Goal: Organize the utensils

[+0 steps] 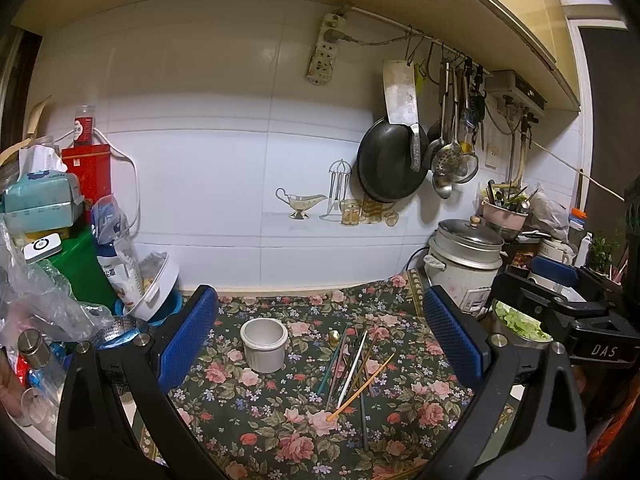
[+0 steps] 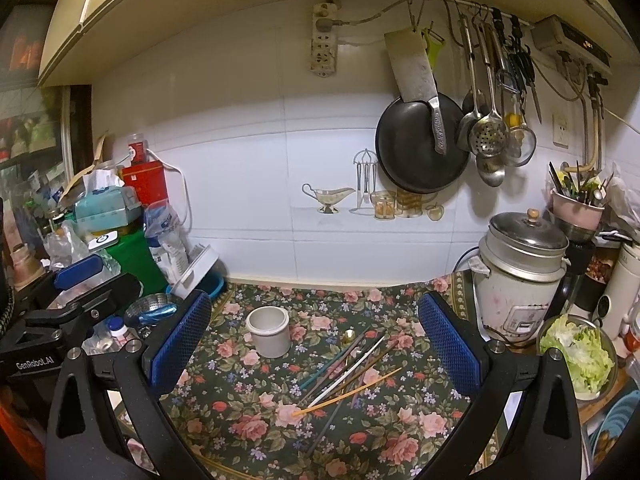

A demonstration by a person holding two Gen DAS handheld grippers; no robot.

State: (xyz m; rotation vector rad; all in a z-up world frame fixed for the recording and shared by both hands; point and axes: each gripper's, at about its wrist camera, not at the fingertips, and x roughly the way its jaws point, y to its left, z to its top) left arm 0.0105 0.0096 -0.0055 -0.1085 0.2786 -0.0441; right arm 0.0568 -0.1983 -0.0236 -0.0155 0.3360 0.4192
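Note:
A loose pile of chopsticks [image 1: 352, 368] in several colours lies on the floral tablecloth [image 1: 280, 432]; it also shows in the right wrist view [image 2: 352, 372]. A white ceramic cup [image 1: 264, 344] stands upright and empty left of the pile, seen too in the right wrist view [image 2: 269, 331]. My left gripper [image 1: 320, 340] is open and empty, held above and in front of cup and pile. My right gripper [image 2: 316, 340] is open and empty, likewise above them. Each gripper shows at the other view's edge: the right one [image 1: 560, 292], the left one [image 2: 80, 280].
A rice cooker [image 2: 520, 272] stands at the right back, a bowl of lettuce [image 2: 576, 356] beside it. Boxes, bags and bottles [image 1: 60, 240] crowd the left. A pan, cleaver and ladles [image 1: 400, 152] hang on the tiled wall. A small gold object [image 1: 334, 336] lies near the chopsticks.

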